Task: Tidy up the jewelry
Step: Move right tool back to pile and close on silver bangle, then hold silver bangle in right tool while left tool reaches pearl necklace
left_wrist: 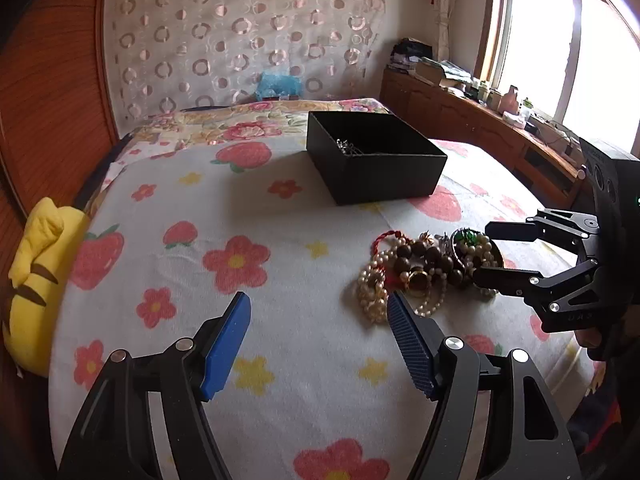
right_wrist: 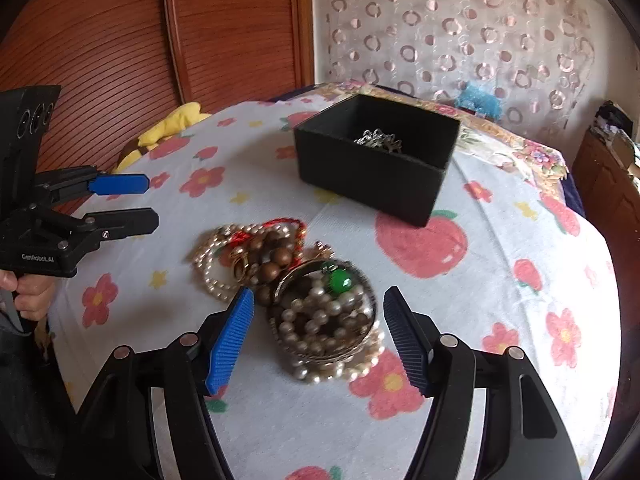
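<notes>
Right wrist view cuts off the base of the right hand-held gripper point(right_wrist: 319, 312); its ribbed pads stand wide apart on either side of the jewelry pile point(right_wrist: 304, 300), pressing on nothing. That heap lies on the bed's flower-and-strawberry printed sheet point(right_wrist: 500, 280): pearl strands, round brown wooden beads, a red braided cord point(right_wrist: 288, 224), a green bead point(right_wrist: 340, 281) and a gold-toned bangle, tangled so that single pieces are hard to separate. Beyond it stands a matte black rectangular box point(right_wrist: 372, 184), lidless, holding a small silvery piece point(right_wrist: 378, 140) whose shape is unclear. Left wrist view shows the left hand-held gripper point(left_wrist: 319, 312) released too, empty, its right pad just at the pile's near edge. A yellow plush point(left_wrist: 34, 280) is partly hidden at the bed's edge.
</notes>
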The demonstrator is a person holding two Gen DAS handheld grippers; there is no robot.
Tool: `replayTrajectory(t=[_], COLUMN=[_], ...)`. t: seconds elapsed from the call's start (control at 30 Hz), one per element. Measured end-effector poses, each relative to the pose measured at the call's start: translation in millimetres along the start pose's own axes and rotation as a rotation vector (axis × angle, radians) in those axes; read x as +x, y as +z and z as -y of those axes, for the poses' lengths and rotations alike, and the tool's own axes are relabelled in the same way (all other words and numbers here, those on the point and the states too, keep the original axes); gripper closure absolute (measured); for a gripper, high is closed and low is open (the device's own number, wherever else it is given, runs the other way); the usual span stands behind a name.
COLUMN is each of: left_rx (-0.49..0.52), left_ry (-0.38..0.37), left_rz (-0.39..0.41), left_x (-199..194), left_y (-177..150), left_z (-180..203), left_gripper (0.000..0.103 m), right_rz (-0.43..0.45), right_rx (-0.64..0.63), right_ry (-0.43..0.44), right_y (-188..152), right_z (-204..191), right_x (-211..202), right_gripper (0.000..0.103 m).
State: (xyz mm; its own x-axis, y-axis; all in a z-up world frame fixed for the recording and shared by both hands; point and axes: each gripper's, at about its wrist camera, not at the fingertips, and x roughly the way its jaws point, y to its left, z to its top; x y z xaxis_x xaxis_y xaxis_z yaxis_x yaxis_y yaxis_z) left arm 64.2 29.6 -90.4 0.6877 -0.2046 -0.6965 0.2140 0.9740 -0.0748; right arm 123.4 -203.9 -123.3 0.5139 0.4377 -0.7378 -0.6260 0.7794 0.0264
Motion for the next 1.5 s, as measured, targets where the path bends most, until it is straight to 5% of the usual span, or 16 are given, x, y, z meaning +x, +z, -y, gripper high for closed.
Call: replayTrajectory(t=[0.23, 0.33, 0.83, 1.13, 1.4, 1.5], left_rx=[0.001, 0.007, 0.015, 0.054, 0.05, 0.03], left_ry=[0.0, -0.002, -0.034, -0.066, -0.03, 0.015], left_rz=[-0.02, -0.025, -0.05, -0.083, -0.127, -0.114], left_x=[4, 6, 19, 36, 46, 44], left_y=[-3, -3, -2, 11, 7, 8], left_z=[0, 3, 10, 25, 30, 23], left_gripper=[0.035, 0.035, 0.035, 0.07, 0.071, 0.088], right_rz=[-0.039, -0.031, 0.12, 0.136, 0.143, 0.145], right_rx=[-0.014, -0.016, 0.041, 0.059, 0.067, 0.063], right_ry=[-0.033, -0.014, -0.042, -0.06, -0.047, -0.052], right_y=[1, 0, -1, -13, -17, -17], right_z=[2, 3, 9, 13, 10, 8], right_x=[11, 11, -35, -46, -45, -45], right_gripper=[0.033, 0.043, 0.044, 0.044, 0.044, 0.044])
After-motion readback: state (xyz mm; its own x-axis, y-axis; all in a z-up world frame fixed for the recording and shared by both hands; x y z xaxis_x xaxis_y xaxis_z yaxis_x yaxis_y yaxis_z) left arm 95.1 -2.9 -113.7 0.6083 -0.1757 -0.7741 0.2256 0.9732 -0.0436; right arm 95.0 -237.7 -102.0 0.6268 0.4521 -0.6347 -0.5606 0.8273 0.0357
